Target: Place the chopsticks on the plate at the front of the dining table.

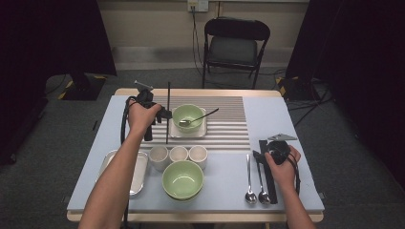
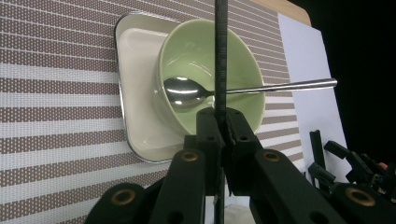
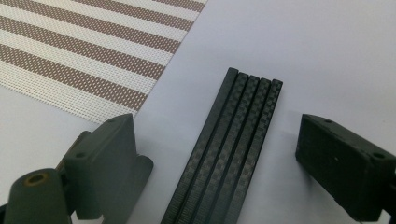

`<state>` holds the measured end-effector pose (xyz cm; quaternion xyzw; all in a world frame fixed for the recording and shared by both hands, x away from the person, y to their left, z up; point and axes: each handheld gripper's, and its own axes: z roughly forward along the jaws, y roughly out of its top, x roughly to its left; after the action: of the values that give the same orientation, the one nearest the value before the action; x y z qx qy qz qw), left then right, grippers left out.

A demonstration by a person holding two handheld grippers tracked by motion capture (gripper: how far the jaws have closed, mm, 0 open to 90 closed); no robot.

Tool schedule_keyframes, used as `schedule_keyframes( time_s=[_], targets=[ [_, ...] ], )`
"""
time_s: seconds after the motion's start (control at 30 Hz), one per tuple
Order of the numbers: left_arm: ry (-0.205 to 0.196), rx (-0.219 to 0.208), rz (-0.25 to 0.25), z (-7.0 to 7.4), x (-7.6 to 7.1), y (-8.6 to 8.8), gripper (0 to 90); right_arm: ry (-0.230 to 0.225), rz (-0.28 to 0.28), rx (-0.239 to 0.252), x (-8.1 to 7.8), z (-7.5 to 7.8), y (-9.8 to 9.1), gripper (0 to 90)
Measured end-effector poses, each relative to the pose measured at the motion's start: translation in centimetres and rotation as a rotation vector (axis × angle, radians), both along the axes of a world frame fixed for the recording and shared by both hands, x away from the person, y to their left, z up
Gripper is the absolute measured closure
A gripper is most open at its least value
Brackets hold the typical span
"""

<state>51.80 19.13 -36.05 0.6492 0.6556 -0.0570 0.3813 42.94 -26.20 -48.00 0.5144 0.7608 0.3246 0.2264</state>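
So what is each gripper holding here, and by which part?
The left gripper is shut on a black chopstick, near its lower end. The right gripper is open around the remaining chopsticks, gripping nothing.

The left hand-held gripper (image 1: 160,113) holds a thin black stick (image 1: 168,112) upright at about nine o'clock of a green bowl (image 1: 187,117) carrying a spoon (image 1: 199,117) on the striped mat (image 1: 229,125). The right hand-held gripper (image 1: 263,153) rests over black sticks (image 1: 268,175) at four o'clock on the tabletop (image 1: 286,119), just right of two spoons (image 1: 255,181). Three cups (image 1: 178,154) stand at twelve o'clock of a second green bowl (image 1: 183,179).
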Motion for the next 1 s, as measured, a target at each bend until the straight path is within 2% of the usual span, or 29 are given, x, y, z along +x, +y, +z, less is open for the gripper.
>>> schedule_keyframes(
  time_s=[1.0],
  targets=[
    [0.011, 0.007, 0.039, -1.3, 0.9, 0.3, 86.3, -0.001, 0.000, 0.000, 0.0, 0.0, 0.0, 11.0]
  ],
)
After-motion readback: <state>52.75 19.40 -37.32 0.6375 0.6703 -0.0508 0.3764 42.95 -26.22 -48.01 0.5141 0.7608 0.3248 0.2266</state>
